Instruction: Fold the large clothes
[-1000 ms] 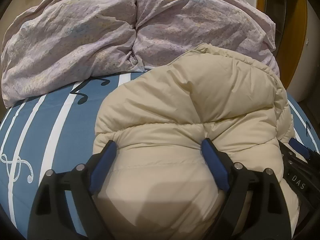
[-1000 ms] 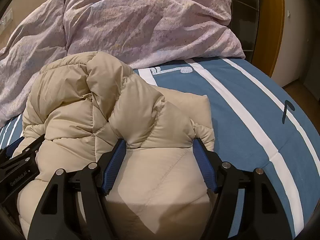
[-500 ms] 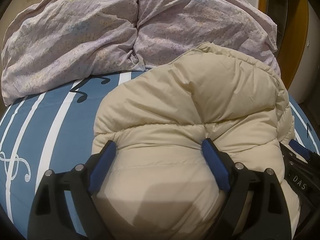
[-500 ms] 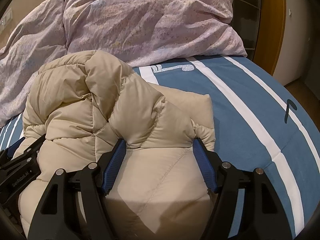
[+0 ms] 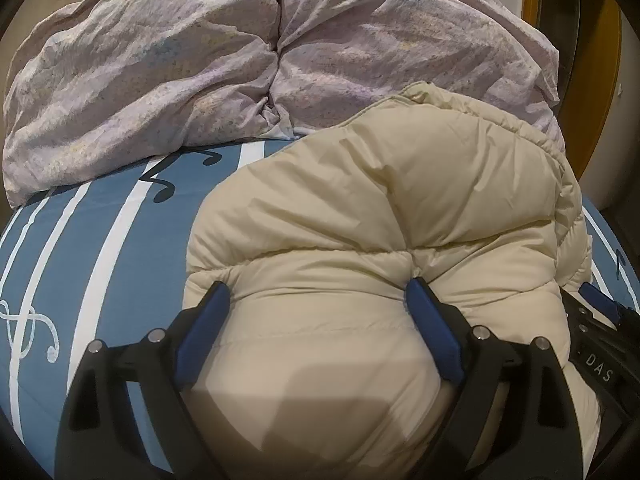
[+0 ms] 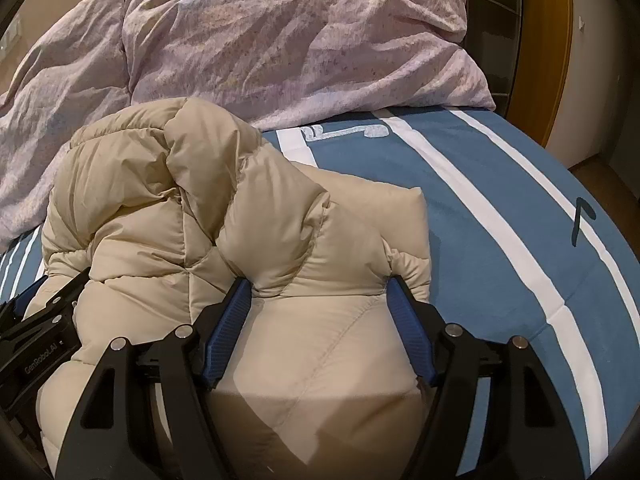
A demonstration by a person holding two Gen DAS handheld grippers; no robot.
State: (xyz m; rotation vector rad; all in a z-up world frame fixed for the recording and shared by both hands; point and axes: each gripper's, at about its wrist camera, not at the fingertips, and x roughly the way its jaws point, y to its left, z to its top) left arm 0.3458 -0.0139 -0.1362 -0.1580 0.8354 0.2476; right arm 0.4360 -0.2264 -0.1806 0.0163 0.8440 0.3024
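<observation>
A cream puffer jacket (image 5: 392,216) lies bunched on the blue striped bed; it also shows in the right wrist view (image 6: 192,208). My left gripper (image 5: 318,296) has its blue-padded fingers (image 5: 428,320) pressed into a thick fold of the jacket's left part. My right gripper (image 6: 318,292) has its fingers (image 6: 228,320) pressed into a thick fold of the right part, near a flat folded corner (image 6: 400,208). Each gripper's body shows at the edge of the other's view. The bulk between the jaws hides how firm the hold is.
Two lilac pillows (image 5: 224,52) lie behind the jacket, also in the right wrist view (image 6: 304,36). The blue sheet with white stripes (image 5: 100,240) spreads left, and right in the other view (image 6: 520,216). A wooden door frame (image 6: 540,40) stands at the far right.
Both grippers and the jacket have shifted slightly forward and up; the jaws keep the same width on the jacket folds.
</observation>
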